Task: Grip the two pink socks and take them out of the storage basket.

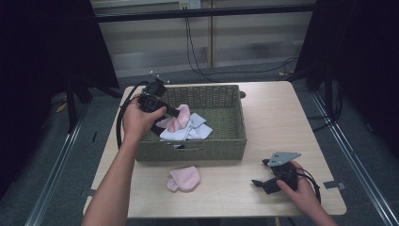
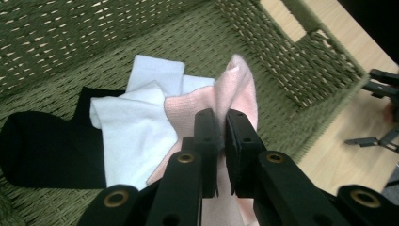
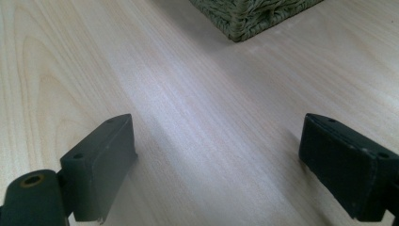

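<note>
Gripping a soft pink sock, the left tool is seen over the left half of the woven green basket, its jaws pinched closed on the ribbed knit. Coarse wicker walls with a cut-out handle slot are made out in the left gripper view, along with a black sock on the basket floor, which is not made out from the high view. White socks are lain beside it, soft and folded, under the hanging pink one. In front of the basket, a second pink sock is left flat on the pale wood-grain bench. Right of the basket's front corner, the right tool is held low over the bench, its jaws spread wide with nothing between them.
</note>
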The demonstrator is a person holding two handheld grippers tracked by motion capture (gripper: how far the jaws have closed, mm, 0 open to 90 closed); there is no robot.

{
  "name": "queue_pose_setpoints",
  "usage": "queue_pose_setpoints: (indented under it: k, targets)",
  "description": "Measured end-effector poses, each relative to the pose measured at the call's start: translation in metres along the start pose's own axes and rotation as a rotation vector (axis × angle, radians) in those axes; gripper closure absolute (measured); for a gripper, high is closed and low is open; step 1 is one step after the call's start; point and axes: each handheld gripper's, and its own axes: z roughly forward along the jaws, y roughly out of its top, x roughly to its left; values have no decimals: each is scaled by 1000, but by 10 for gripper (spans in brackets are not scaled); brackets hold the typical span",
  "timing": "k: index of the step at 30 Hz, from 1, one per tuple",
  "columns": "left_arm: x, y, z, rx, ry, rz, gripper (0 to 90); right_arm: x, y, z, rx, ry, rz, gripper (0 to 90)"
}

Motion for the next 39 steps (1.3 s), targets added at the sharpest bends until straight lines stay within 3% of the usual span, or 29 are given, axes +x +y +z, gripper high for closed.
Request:
queue_pose_setpoints:
  k: [14,26,32,33,39]
  targets:
    - [-15,0,-20,-12,-31,34,839,0,0,0,0,0,-1,105]
    - [-24,-8,-28,-15,-47,46,838,0,0,0,-1,0,-1,105]
    - [-29,-15,-31,-37,-79,27,838,0,0,0,-1,-1,0,105]
    - [-29,-16,-33,-31,-85,48,838,0,0,0,0,0,-1,105]
    - [-39,-21,-37,-46,-101,65,838,0,0,0,0,0,0,105]
